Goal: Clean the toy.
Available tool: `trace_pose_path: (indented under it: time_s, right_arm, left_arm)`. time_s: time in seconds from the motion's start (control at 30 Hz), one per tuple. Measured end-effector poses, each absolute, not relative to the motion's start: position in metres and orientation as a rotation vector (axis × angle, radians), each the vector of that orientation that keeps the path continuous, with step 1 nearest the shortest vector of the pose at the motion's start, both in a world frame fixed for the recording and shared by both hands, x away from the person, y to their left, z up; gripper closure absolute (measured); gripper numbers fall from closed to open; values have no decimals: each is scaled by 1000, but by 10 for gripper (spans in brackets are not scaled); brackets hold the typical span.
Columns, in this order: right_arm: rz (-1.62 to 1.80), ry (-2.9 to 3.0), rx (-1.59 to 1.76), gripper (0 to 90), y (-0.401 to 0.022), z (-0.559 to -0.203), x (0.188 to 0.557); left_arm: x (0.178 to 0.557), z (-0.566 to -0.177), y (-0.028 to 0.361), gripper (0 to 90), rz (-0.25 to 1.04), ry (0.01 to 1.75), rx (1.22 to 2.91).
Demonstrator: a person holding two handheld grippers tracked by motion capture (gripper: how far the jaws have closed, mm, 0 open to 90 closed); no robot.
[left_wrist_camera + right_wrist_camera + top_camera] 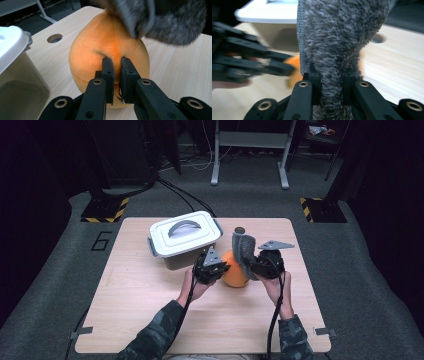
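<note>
The work in hand looks like drawing a fuzzy grey knitted fabric cover (244,251) off, or onto, a soft round orange plush ball (234,270), and it is going best if the two hands are pulling along one line, opposite each other, with the ball kept low over the light wooden tabletop (150,310) so it is not slipping free; which way the cover is going cannot be told. The left tongs (116,60) are standing nearly shut, pinching a small fold of the orange plush between their pads, which is dimpling the ball's skin. A deeper bite would be safer, since so thin a pinch may tear loose. The right tongs (331,75) are clamped narrow on the grey cover, whose pile is bulging out above and below the pads. The ball is sitting near the tabletop's middle, just beside a white lidded plastic storage box with a grey handle (184,239), the cover draped over its far side.
</note>
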State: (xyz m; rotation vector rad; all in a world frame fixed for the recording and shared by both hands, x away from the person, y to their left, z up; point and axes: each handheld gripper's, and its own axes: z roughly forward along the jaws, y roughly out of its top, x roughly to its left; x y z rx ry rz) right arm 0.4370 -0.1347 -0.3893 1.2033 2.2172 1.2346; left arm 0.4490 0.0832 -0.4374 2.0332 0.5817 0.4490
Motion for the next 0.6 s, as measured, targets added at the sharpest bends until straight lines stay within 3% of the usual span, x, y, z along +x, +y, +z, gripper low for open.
trace_pose_path:
  time_s: [0.23,0.6]
  right_arm:
    - [1101,2243,1293,770,-136,-413,452]
    - [959,2154,1406,769,-160,-422,456]
  left_arm:
    - [451,-442,84,832,433,588,2048]
    - [449,-446,82,831,422,587,2032]
